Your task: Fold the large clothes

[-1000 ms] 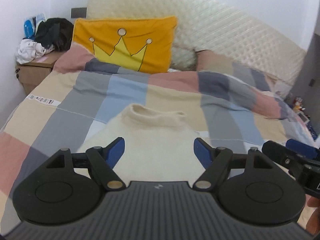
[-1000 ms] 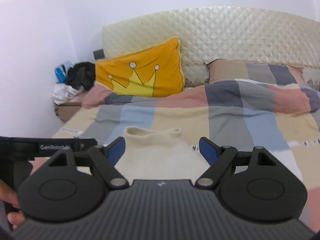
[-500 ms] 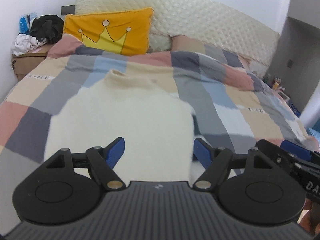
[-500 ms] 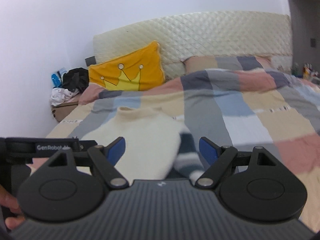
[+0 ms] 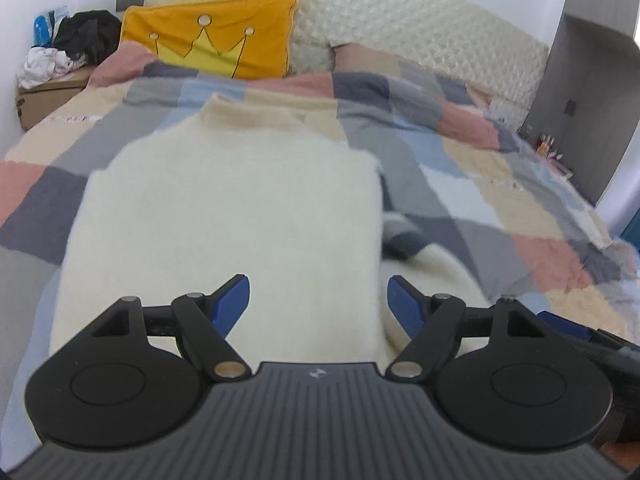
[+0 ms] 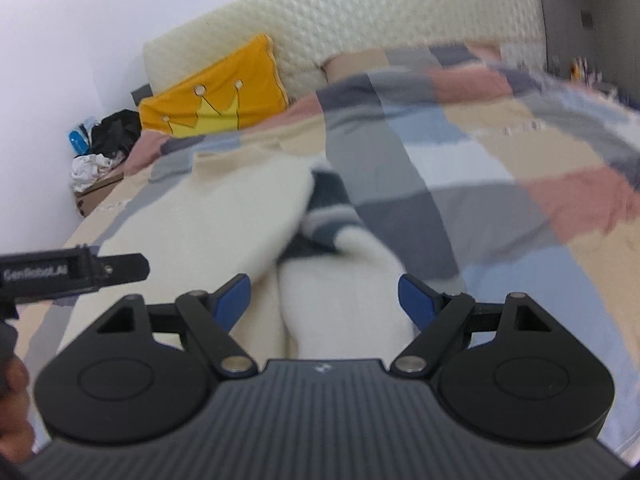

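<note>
Both grippers have dropped in low over the cream sweater (image 5: 236,208), which a second ago lay small and far ahead of them on the checked quilt (image 5: 472,184). It now fills the ground just beyond the fingers, spread flat with its high collar pointing away toward the yellow crown pillow (image 5: 216,36).

The left gripper (image 5: 318,304) hovers over the lower body of the garment, its blue pads spread wide with only open knit showing between them; nothing is pinched. The garment's right-hand edge runs just inside its right finger.

The right gripper (image 6: 324,302) has swung further to the side and now looks straight along the sleeve (image 6: 352,288), a cream tube lying between its parted fingers, ending ahead in a dark striped cuff (image 6: 328,216). Its pads are likewise apart and empty. The black body of the left tool juts in at the left edge of the right-hand view.

Judging from this, the approach is over and the grasp is what remains: the right tool looks lined up to take the sleeve and carry it across the body, probably the first fold. No fold has yet been made. Motion blur leaves it unclear whether either pad brushes the fabric.
</note>
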